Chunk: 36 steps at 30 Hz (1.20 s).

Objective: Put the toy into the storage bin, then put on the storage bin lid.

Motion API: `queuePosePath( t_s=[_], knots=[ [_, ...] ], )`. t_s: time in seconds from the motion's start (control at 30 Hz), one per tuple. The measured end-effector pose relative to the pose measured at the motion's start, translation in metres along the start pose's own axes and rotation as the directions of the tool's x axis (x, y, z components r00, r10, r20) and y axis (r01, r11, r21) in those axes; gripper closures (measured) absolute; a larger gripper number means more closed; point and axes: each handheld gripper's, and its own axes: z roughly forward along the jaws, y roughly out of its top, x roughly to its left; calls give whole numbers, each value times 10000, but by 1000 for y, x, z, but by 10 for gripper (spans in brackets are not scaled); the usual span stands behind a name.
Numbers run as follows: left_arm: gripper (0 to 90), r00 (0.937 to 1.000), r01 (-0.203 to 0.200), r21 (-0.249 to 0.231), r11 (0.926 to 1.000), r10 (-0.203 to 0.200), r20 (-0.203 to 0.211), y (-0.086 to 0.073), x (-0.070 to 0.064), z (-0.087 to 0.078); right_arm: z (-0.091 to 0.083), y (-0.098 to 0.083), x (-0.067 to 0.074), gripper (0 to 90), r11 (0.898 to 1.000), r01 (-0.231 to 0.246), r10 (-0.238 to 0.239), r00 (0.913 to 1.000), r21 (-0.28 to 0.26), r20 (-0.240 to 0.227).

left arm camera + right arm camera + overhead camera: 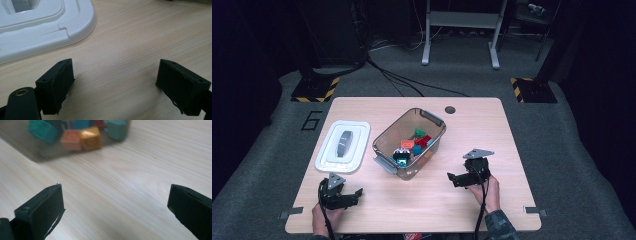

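Both your left gripper (pixel 357 192) and right gripper (pixel 451 176) sit wide and empty, so grab the white lid (pixel 343 146) squarely by its edges and drop it level on the bin (pixel 409 142).

A light wooden table (pixel 492 130) with rounded corners stands on grey carpet, a round cable hole (pixel 450 109) near its far edge. On it lie a white lid (pixel 343 146) with a grey handle, at the left, and just beside it a clear plastic bin (pixel 388 137) — set at an angle, near the middle — holding coloured blocks (pixel 414 144).
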Motion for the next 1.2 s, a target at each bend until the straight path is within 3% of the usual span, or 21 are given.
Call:
queuePosePath(
  t_s=[0.13,0.33,0.43,0.5,0.53,0.57,0.67,0.97,1.2],
  knots=[
    [140,10000,-25,66,10000,24,51,0,0,0,3,-19,-16,0,9996,-278,272,9978,99,609],
    [140,10000,-12,60,10000,12,41,0,0,0,6,-45,-40,0,9966,-823,817,9920,16,958],
    [139,10000,2,64,10000,-2,50,0,0,0,5,-55,-47,0,9976,-646,670,9905,-231,1197],
    [139,10000,-5,65,10000,5,50,0,0,0,5,-60,-50,0,9975,-697,710,9890,-144,1299],
    [138,10000,-3,66,10000,2,48,0,0,0,7,-62,-53,0,9988,-486,483,9891,-13,1389],
    [138,10000,12,62,10000,-13,45,0,0,0,6,-62,-52,0,9982,-589,576,9892,58,1350],
    [137,10000,19,63,10000,-19,20,1,0,0,7,-64,-54,0,9996,-211,181,9890,191,1465],
    [130,9999,-70,127,9999,68,93,1,3,0,8,-62,-56,0,9994,-272,242,9912,220,1304],
    [129,9996,124,51,9999,-123,-239,2,3,-1,8,-62,-56,0,9994,-273,243,9911,216,1306]
  ],
)
